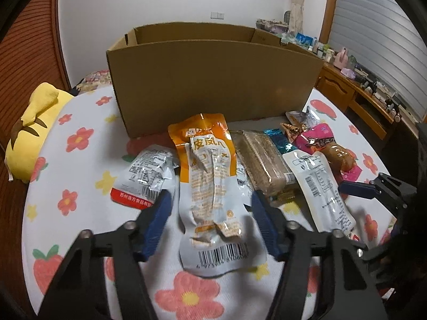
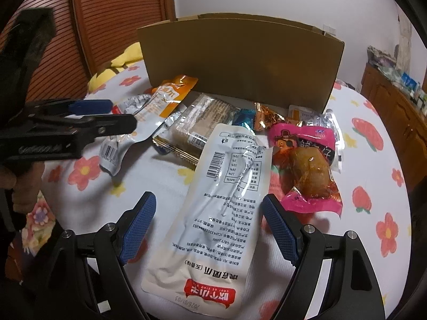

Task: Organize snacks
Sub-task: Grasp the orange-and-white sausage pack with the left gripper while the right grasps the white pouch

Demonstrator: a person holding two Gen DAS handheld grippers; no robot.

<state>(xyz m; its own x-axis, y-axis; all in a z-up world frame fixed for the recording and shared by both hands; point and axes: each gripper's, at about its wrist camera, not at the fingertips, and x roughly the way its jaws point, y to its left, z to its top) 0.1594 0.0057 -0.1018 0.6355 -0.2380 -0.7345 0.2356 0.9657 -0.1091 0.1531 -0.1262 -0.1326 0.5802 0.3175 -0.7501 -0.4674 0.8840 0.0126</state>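
Over the flowered bed (image 1: 80, 165), my left gripper (image 1: 210, 208) stands wide open astride the orange pouch (image 1: 210, 176); my right gripper (image 2: 208, 210), equally wide, straddles the white pouch (image 2: 213, 208). Both hold nothing. Box (image 1: 213, 80) behind.

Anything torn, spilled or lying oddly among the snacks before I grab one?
Nothing spilled or torn that I can see. The snacks lie in a loose heap before the cardboard box; the orange packet overlaps its neighbours, and the white pouch lies label-down.
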